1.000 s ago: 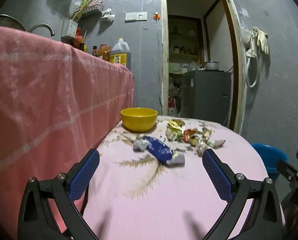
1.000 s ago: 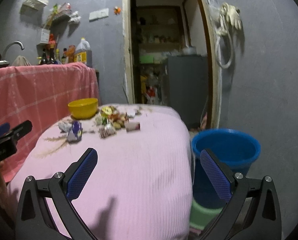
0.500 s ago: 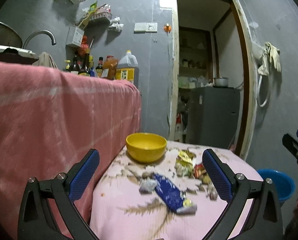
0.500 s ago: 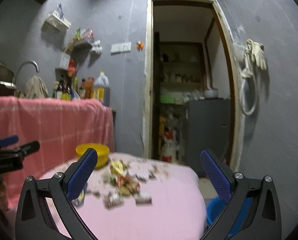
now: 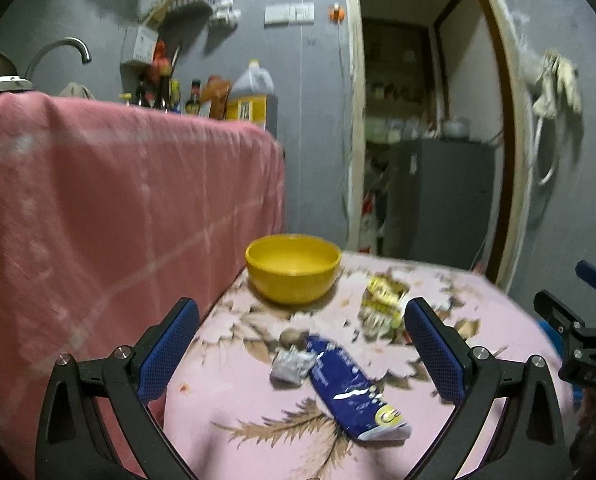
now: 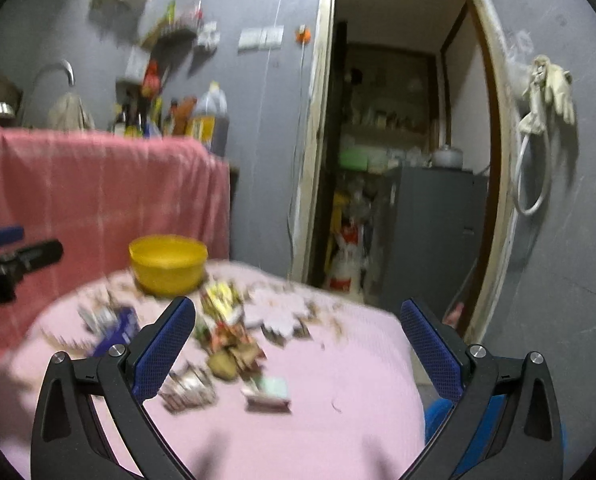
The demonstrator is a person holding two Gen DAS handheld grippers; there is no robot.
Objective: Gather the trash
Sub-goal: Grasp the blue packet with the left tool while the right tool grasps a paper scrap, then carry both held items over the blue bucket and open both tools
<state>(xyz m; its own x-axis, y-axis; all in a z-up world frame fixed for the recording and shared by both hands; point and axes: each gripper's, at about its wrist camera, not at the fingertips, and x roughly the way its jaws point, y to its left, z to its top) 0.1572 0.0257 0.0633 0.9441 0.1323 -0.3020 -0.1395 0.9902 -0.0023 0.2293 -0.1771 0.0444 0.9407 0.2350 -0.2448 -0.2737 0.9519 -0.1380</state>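
Trash lies scattered on a table under a pink floral cloth [image 5: 234, 408]. A crumpled blue wrapper [image 5: 349, 388] lies nearest, with a small silver wrapper [image 5: 292, 366] beside its left end. Yellow wrappers [image 5: 381, 304] lie further back. My left gripper [image 5: 301, 350] hangs open above the blue wrapper, holding nothing. In the right wrist view the blurred pile of wrappers [image 6: 226, 344] and a pale green packet [image 6: 270, 394] lie between the open fingers of my right gripper [image 6: 298, 346]. The blue wrapper [image 6: 116, 330] shows at the left there.
A yellow bowl [image 5: 293, 267] stands at the table's far side. A counter draped in pink cloth [image 5: 110, 220] rises on the left, with bottles and a tap on it. A blue bucket [image 6: 437, 416] stands on the floor right of the table. A doorway [image 6: 397, 160] opens behind.
Both views have tilted back down toward the table after swinging up. The trash now sits lower and closer in both views. Both grippers stay open.
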